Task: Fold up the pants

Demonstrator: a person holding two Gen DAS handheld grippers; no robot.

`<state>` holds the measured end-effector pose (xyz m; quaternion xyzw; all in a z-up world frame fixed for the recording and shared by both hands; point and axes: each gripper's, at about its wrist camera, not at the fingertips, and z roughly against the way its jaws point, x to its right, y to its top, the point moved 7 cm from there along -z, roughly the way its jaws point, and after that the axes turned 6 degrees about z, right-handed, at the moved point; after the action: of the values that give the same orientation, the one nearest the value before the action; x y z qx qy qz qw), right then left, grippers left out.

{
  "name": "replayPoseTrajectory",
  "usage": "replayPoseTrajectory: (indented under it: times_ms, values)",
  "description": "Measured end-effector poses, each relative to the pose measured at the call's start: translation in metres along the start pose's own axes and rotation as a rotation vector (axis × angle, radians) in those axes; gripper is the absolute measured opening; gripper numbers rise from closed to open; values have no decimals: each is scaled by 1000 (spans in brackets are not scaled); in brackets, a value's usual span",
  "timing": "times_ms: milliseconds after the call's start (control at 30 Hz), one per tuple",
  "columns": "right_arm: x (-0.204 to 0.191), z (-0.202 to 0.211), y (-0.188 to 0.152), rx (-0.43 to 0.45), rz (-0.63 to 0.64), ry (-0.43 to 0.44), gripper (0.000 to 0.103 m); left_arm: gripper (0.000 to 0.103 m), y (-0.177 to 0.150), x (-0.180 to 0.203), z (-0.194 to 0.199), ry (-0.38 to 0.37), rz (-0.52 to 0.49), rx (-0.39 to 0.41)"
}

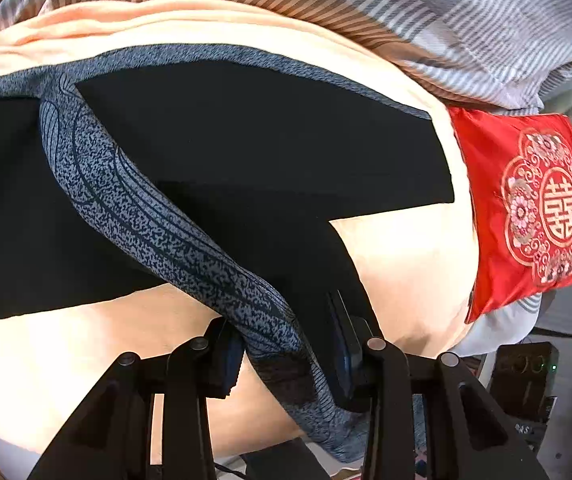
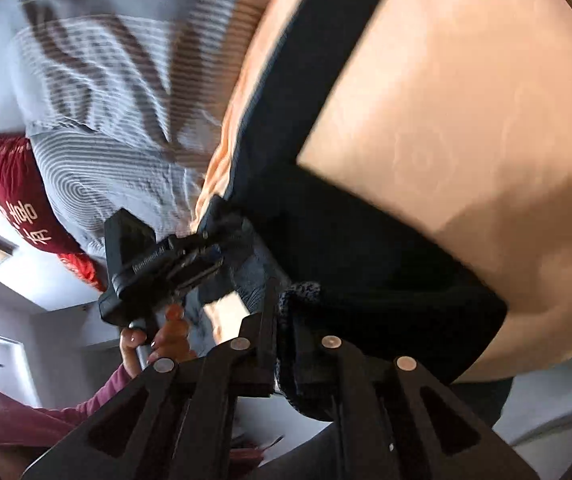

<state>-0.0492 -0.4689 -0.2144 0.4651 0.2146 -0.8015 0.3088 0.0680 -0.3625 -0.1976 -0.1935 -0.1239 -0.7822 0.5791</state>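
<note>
Gripping the black pants at the speckled grey waistband: left gripper pinched on the band; right gripper likewise clamped on bunched band fabric. Legs spread flat across peach bedsheet, waist end lifted off it. Judged light, limp, prone to sag and twist; best held at waistband corners, kept taut. Red embroidered pillow lying beside.
</note>
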Motion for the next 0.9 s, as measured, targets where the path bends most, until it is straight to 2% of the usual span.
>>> replayPoseTrajectory:
  times_ms: [33,100,133,167,200,267,400,500,633,733,800,833,900]
  values:
    - [0,-3,-2,-21,-7,21,37,39,0,-2,-1,3,8,-4]
    - [-3,-6,-5,-41,1,26,64,39,-2,-4,-3,12,23,-8]
    - [-3,-9,-6,-62,15,13,53,39,-3,-3,-5,22,31,-10]
    - [-5,-18,-4,-90,19,2,35,39,-4,-4,-4,27,40,-10]
    - [-7,-23,-1,-117,20,-16,4,39,-3,-5,-3,27,49,-8]
    - [-11,-24,9,-127,39,-61,3,39,0,-2,3,27,59,3]
    - [-45,-2,51,-69,131,-20,3,39,23,18,23,9,42,63]
    - [-65,15,93,-24,193,-6,3,39,55,36,32,26,10,113]
    - [-80,25,170,20,261,-49,3,39,111,60,44,56,-41,222]
    - [-75,22,236,42,240,-93,3,39,147,68,49,123,-62,287]
    - [-61,17,263,45,216,-138,3,41,155,67,52,180,-89,311]
    - [-51,10,281,46,200,-189,3,47,155,65,52,209,-103,318]
    - [-35,3,298,36,191,-243,4,47,149,58,49,248,-117,315]
